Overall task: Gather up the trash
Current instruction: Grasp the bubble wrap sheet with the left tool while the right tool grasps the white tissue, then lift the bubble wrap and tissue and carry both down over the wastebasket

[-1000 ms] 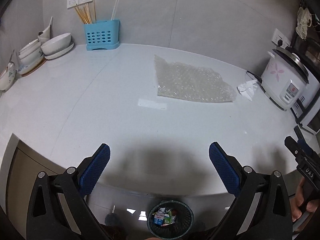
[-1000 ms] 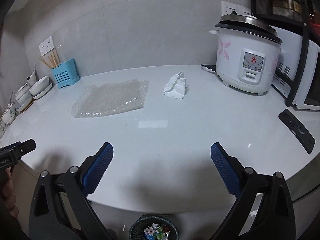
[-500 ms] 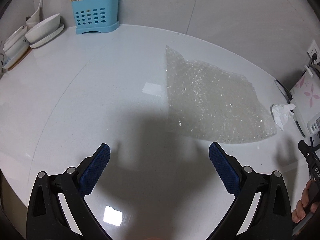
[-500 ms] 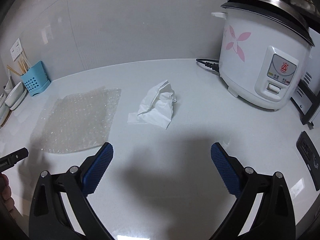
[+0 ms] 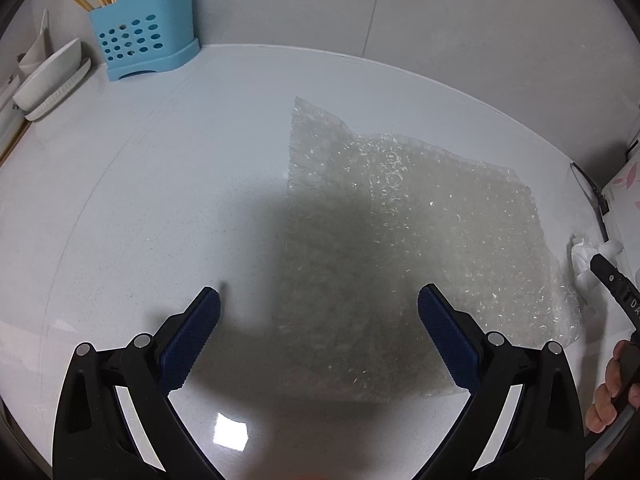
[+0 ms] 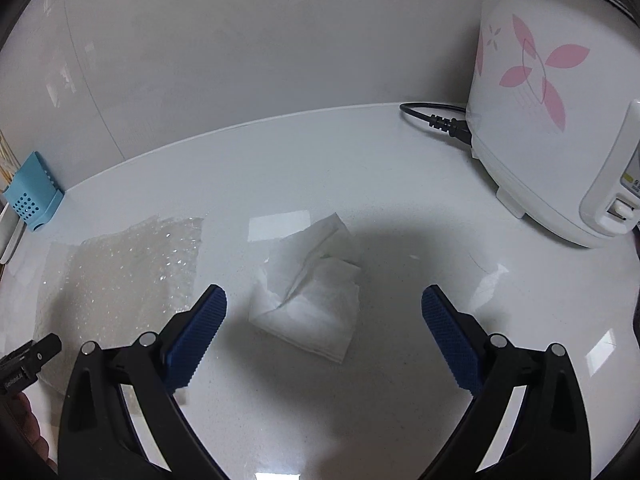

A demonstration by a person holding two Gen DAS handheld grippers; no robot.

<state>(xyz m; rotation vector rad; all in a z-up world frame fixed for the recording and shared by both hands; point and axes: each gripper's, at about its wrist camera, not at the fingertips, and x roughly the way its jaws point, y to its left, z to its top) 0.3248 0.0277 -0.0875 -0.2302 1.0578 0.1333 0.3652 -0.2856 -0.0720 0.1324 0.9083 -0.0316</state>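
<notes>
A clear sheet of bubble wrap [image 5: 404,240] lies flat on the white counter [image 5: 140,184]. My left gripper [image 5: 319,312] is open just above its near left part, its right finger over the sheet. A crumpled white tissue [image 6: 310,292] lies on the counter in the right wrist view. My right gripper [image 6: 324,316] is open with the tissue between its fingers, close above it. The bubble wrap also shows in the right wrist view [image 6: 128,268], and the tissue shows at the right edge of the left wrist view [image 5: 582,256].
A blue utensil holder [image 5: 140,40] with chopsticks and white bowls [image 5: 48,76] stand at the back left. A white rice cooker [image 6: 552,112] with its black power cord [image 6: 436,120] stands at the right. A tiled wall backs the counter.
Both grippers have moved forward and down over the counter. The left one is now over the bubble wrap, the right one around the tissue. The trash bin below has left view.
</notes>
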